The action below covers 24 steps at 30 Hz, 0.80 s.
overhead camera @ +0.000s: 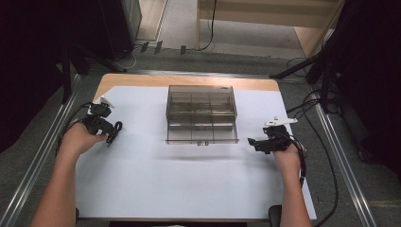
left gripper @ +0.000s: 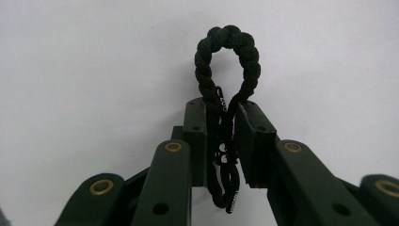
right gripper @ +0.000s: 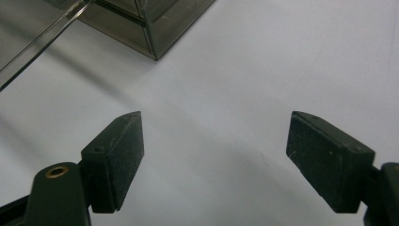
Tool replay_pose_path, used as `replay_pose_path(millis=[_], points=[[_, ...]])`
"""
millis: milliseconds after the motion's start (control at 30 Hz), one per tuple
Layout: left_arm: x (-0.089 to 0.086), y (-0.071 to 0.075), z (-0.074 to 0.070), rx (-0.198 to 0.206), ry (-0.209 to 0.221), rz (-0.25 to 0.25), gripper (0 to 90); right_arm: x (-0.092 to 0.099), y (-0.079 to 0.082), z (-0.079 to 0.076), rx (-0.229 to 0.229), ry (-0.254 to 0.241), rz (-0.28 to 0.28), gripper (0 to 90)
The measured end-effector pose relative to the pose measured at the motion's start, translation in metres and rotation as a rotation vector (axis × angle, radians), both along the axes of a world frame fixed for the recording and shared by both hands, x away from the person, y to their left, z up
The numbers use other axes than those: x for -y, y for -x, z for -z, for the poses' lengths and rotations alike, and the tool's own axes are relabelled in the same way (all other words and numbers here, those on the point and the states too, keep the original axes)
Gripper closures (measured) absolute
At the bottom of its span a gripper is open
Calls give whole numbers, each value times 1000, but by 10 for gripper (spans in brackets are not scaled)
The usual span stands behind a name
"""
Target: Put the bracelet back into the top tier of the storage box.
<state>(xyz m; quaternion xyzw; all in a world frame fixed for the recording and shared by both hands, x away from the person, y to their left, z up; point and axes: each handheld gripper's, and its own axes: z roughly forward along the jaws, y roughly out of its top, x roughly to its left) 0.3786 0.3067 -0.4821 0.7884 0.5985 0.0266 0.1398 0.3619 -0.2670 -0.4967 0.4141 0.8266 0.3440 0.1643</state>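
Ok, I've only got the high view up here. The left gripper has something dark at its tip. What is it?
Observer: A black braided cord bracelet, pinched between the left gripper jaws, its loop sticking out past the tips.
Operator: And the right gripper, is it holding anything?
Observer: No. The right gripper jaws stand wide apart with just the white table cover between them.
Operator: Is it pointed at the box?
Observer: Roughly. A corner of the smoky clear compartment box shows at the upper left of the right gripper view, apart from the jaws.
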Motion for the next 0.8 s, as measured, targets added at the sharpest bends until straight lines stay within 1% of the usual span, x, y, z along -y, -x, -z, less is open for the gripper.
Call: replay_pose_path(millis=[33, 67, 100, 133, 233, 333, 400, 533, 667, 733, 800], points=[[0, 0, -1, -12, 15, -15, 763, -1, 0, 0, 0, -1, -2, 204], [1, 1, -2, -13, 21, -22, 763, -1, 0, 0, 0, -1, -2, 204], [1, 2, -4, -5, 20, -18, 763, -1, -1, 0, 2, -1, -4, 204], [2, 3, -5, -9, 22, -16, 764, -2, -2, 0, 4, 0, -10, 204], [5, 8, -10, -3, 25, 2, 764, -4, -4, 0, 1, -2, -12, 204], [10, 12, -15, -1, 11, 17, 764, -6, -7, 0, 4, -4, -19, 204], [13, 14, -17, 5, 18, 29, 764, -8, -9, 0, 5, -9, -24, 204], [19, 21, -21, 6, 32, 51, 763, -10, -11, 1, 6, -9, -26, 205], [23, 26, -24, 12, 41, 61, 763, -14, -14, 0, 12, -14, -36, 205], [25, 29, -25, 10, 43, 68, 763, -15, -16, 0, 13, -18, -40, 206], [26, 31, -25, 6, 57, 76, 763, -17, -20, 1, 17, -30, -40, 211]])
